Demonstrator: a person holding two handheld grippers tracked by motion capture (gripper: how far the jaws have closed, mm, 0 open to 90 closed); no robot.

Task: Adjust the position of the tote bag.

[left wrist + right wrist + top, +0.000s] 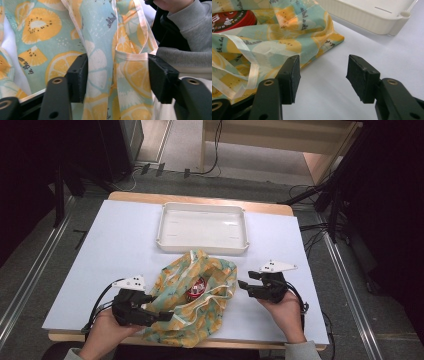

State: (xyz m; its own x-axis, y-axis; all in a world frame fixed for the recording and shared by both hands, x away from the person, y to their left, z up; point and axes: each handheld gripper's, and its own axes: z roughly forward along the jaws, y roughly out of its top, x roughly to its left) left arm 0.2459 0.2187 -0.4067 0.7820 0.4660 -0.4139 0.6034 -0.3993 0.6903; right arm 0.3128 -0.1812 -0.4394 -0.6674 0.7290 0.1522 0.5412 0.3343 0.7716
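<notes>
Left hand-held gripper [117, 72] spread, bag [192, 295] fabric slack between jaws; right hand-held gripper [323, 75] spread, empty (bag at its nine o'clock). Judged: mid-regrasp; next, re-pinch the rim.

A lab-like recording room: white-topped table [125, 245], floor rails [30, 275], loose cables [310, 227], dark equipment stands [335, 200]

Fixed overhead, looking forward and down across the whole table [125, 227], floor beyond. Mounted on the left gripper [117, 75], pressed very close against the fruit-print bag [100, 37], facing a grey sleeve [192, 22]. Mounted on the right gripper [323, 75], low over the tabletop, facing bag and white tray [372, 15]. Bag shared by all three; tray by two.
</notes>
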